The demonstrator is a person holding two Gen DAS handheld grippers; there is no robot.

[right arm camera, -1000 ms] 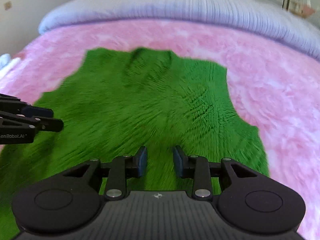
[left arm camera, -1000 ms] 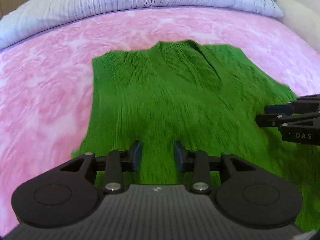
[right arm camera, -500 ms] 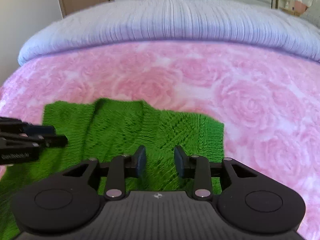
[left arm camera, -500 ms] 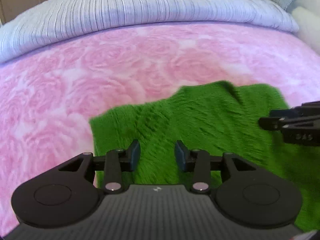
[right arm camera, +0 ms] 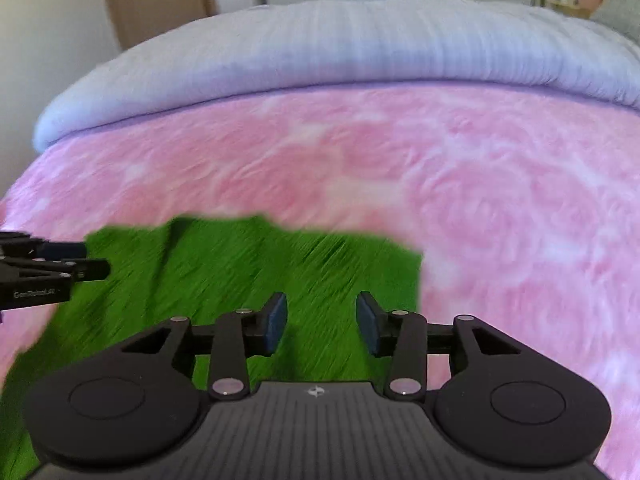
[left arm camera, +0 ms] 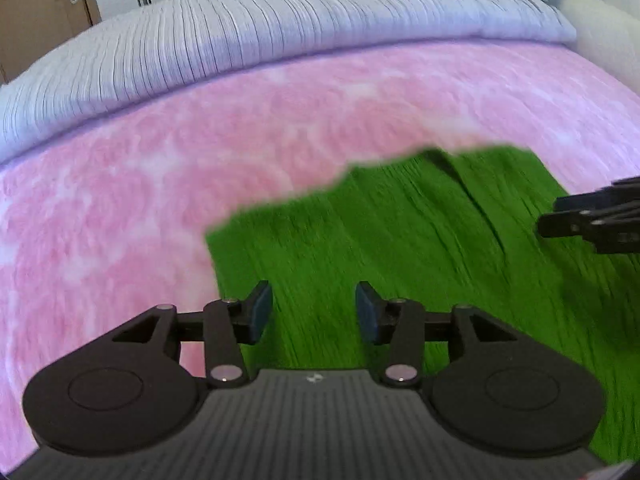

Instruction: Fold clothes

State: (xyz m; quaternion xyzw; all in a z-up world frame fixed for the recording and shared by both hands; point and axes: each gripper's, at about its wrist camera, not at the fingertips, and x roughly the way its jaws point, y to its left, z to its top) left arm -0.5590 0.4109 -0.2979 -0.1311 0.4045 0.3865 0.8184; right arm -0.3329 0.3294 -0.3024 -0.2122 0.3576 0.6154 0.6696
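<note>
A green knitted sweater (left arm camera: 420, 240) lies flat on a pink rose-patterned bedspread (left arm camera: 160, 180), its collar edge towards the far side. My left gripper (left arm camera: 314, 312) hovers over the sweater's left part near that edge. Its jaws are opening, and only flat knit shows in the gap. My right gripper (right arm camera: 321, 322) is over the sweater (right arm camera: 240, 264) near its right upper corner, jaws also opening with nothing pinched. Each gripper shows in the other's view: the right gripper (left arm camera: 556, 216) at the right edge, the left gripper (right arm camera: 92, 260) at the left edge.
A ribbed white duvet (left arm camera: 280, 40) is bunched along the far side of the bed. Beyond it are a wooden door (right arm camera: 160, 0) and wardrobe fronts. Pink bedspread (right arm camera: 500, 200) surrounds the sweater on the far and outer sides.
Both grippers have travelled up the sweater from its lower body to near the collar edge. Less green and more pink bedspread fills each view. Both pairs of jaws stand slightly wider.
</note>
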